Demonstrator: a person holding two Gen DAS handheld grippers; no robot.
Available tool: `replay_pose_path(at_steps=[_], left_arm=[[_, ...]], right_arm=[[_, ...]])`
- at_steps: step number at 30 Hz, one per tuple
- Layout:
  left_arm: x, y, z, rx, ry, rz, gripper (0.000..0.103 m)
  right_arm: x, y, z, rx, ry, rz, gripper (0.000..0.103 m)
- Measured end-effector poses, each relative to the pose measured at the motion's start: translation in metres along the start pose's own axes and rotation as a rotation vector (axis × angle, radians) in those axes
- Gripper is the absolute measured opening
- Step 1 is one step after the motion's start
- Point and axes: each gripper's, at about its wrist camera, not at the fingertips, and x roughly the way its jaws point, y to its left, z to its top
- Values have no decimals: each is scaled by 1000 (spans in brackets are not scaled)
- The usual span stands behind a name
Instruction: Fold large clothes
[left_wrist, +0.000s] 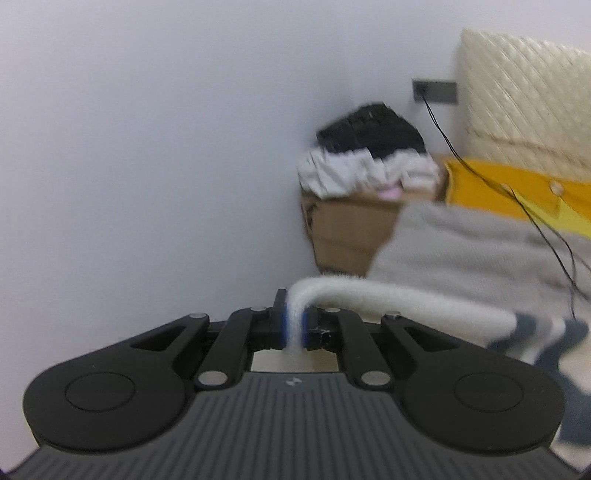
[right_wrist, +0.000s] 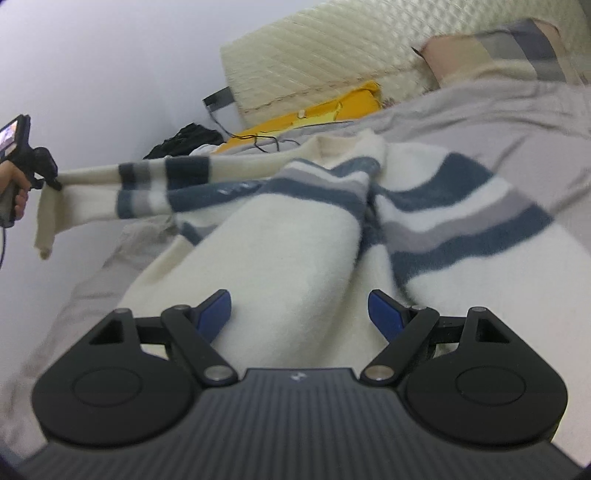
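A cream sweater (right_wrist: 280, 240) with blue and grey stripes lies on a grey bed sheet (right_wrist: 461, 122). My left gripper (left_wrist: 294, 325) is shut on the cream cuff of the sweater's sleeve (left_wrist: 399, 302); the right wrist view shows it (right_wrist: 51, 181) at the far left, holding the sleeve (right_wrist: 147, 184) stretched out above the bed. My right gripper (right_wrist: 300, 308) is open, its blue pads (right_wrist: 214, 314) spread just above the sweater's cream lower body, holding nothing.
A cardboard box (left_wrist: 347, 229) heaped with black and white clothes stands in the wall corner. A yellow cloth (left_wrist: 517, 188), a black cable (left_wrist: 546, 236) from a wall socket (left_wrist: 436, 91) and a quilted cream headboard (right_wrist: 314, 55) lie beyond the sweater.
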Motion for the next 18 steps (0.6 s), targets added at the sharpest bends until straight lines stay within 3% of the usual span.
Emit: replay_pose_path(at_steps=[4, 8, 14, 18], left_arm=[[50, -5, 35, -5, -28, 59, 8], [120, -16, 43, 2, 7, 105, 8], [211, -24, -2, 5, 150, 91, 9], [234, -24, -32, -5, 198, 45, 9]], right_arm=[[9, -6, 2, 15, -4, -31, 83], [22, 0, 1, -21, -3, -52, 83], [41, 9, -2, -42, 38, -57, 83], [51, 12, -6, -47, 65, -73, 85]])
